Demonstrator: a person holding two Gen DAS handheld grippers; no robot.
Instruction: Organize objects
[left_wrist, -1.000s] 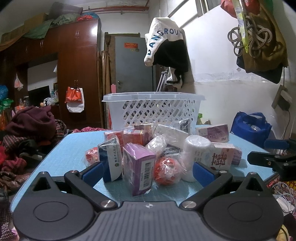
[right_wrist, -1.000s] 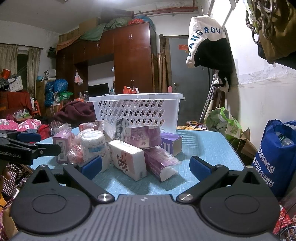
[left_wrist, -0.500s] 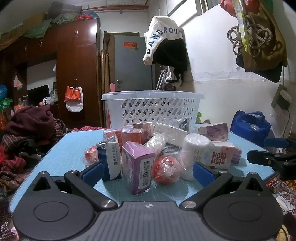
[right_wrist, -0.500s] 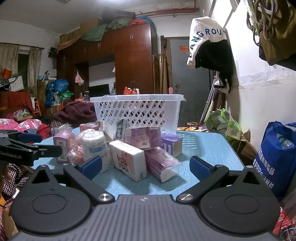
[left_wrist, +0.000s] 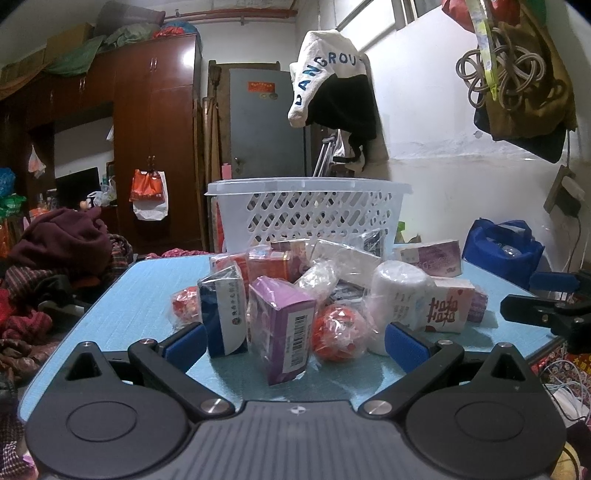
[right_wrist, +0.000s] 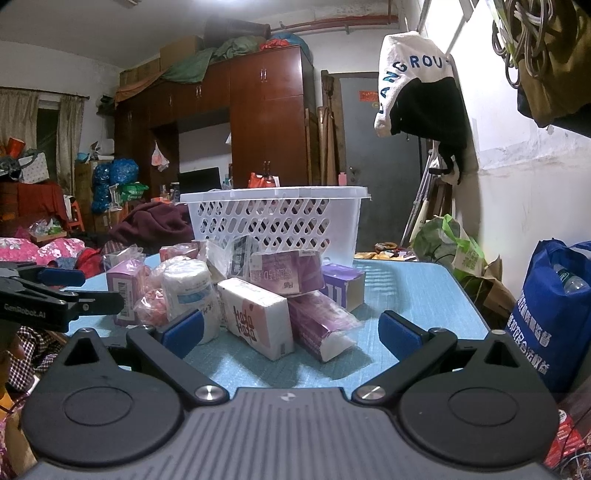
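A blue table carries the full set of items. A white perforated basket stands at the far edge of the table, upright, with its rim uppermost. A pile of packaged goods lies in front of the basket, between it and the near edge. In the left wrist view, a purple box with a barcode stands nearest the near edge, a blue-and-white box stands just beside it toward the left edge, and a red wrapped ball lies just beside it on the other side. A white roll stands behind the ball. In the right wrist view, a white tissue pack with red characters leans against a purple tissue pack that lies toward the near edge. The left gripper sits at the near edge with its fingers spread wide and holding nothing; the purple box is in line between them. The right gripper sits at the near right corner, fingers likewise spread apart and empty, facing the two tissue packs.
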